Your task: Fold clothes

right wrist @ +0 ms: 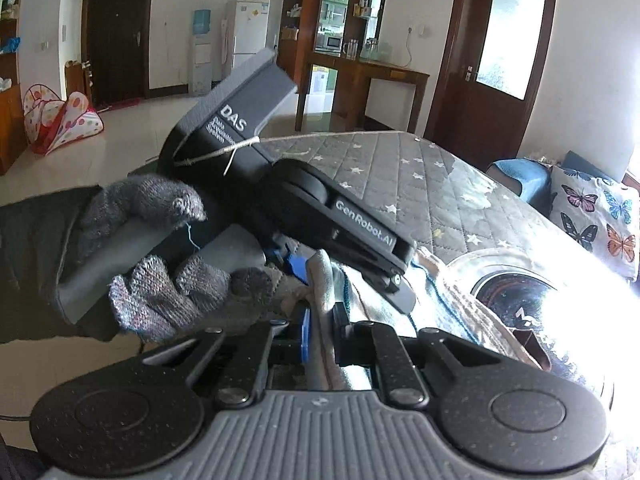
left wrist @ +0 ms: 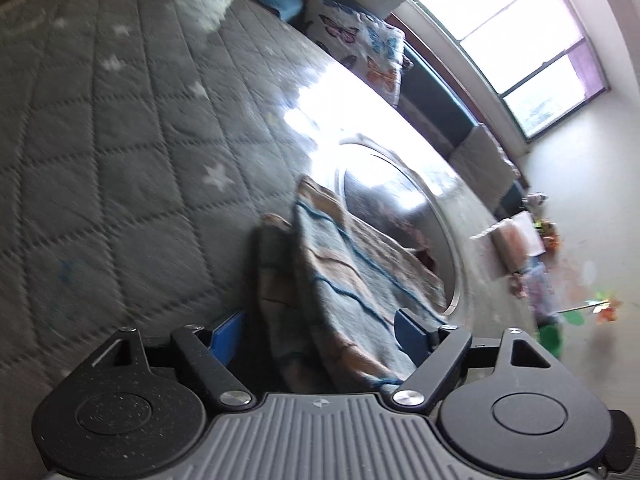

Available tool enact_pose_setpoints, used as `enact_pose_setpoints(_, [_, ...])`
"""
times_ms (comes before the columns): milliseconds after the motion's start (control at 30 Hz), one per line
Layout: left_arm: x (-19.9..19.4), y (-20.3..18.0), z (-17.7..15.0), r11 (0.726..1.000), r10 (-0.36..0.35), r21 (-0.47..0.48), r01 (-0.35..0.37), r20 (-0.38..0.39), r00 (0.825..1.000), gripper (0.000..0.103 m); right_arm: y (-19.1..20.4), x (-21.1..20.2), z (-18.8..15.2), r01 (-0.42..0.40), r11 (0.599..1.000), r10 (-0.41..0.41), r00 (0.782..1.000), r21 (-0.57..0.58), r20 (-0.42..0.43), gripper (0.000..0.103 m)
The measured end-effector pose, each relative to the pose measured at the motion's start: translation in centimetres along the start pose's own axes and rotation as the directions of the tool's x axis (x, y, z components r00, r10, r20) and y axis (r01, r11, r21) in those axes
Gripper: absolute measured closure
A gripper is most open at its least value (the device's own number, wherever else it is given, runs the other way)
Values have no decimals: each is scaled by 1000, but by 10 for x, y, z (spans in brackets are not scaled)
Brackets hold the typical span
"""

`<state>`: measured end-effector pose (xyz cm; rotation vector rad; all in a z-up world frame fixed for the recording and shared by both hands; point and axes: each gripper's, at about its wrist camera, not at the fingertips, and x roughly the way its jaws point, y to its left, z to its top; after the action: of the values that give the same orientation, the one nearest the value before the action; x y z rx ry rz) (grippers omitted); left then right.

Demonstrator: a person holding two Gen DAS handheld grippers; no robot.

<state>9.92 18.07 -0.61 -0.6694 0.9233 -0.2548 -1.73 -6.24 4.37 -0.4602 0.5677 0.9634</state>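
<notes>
A striped garment [left wrist: 340,280] in pale blue and tan lies bunched on the grey quilted mattress [left wrist: 120,140]. My left gripper [left wrist: 320,332] straddles a raised fold of it. Its blue pads [left wrist: 228,336] stand wide apart and do not squeeze the cloth. In the right wrist view my right gripper [right wrist: 322,332] is shut on a thin upright fold of the same garment [right wrist: 324,280], close to the camera. The left gripper [right wrist: 348,280], held by a grey-gloved hand [right wrist: 180,292], reaches over that fold from the left.
A shiny round disc [right wrist: 520,292] lies on the mattress [right wrist: 400,168] just past the garment, under strong window glare. A butterfly pillow [right wrist: 600,216] and blue cushion [right wrist: 516,176] sit at the far edge. Beyond are tiled floor, a wooden table [right wrist: 360,80] and doors.
</notes>
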Motion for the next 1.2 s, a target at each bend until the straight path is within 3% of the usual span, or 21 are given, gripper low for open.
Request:
enact_pose_setpoints(67, [1,0,-1,1000,-9,-6,9,-3,1000,33,0,0,0,-4,1000,4,1000,-3,2,93])
enact_pose_setpoints(200, [3,6,-1,999,-38,-36,37,-18,999,62,1,0,0,-17,1000,17,1000,0,5,93])
enact_pose_setpoints(300, [6,7,0,998,-43,-44,42,-19,999,69,2,-2,0,-20,1000,20,1000,5,6,93])
enact_pose_setpoints(500, [7,7,-1,999,-37,-34,36,-17,999,70,-10,-6,-4,-47,998,47,999,49,-5,90])
enact_pose_setpoints(767, [11,6,-2,999,-35,-28,34,-14,999,71,-53,-13,-21,24,983,-20,999,180,-25,66])
enact_pose_setpoints(933, [12,7,-1,999,-39,-31,39,-17,999,71,-85,-17,-36,43,959,-35,999,279,-33,66])
enact_pose_setpoints(1067, [12,4,-2,1000,-27,-14,27,-15,1000,71,-103,-16,-48,120,940,-102,992,319,-73,64])
enact_pose_setpoints(1200, [12,1,-3,1000,-21,-1,21,-12,1000,71,-128,-7,-65,179,893,-142,983,414,-120,62])
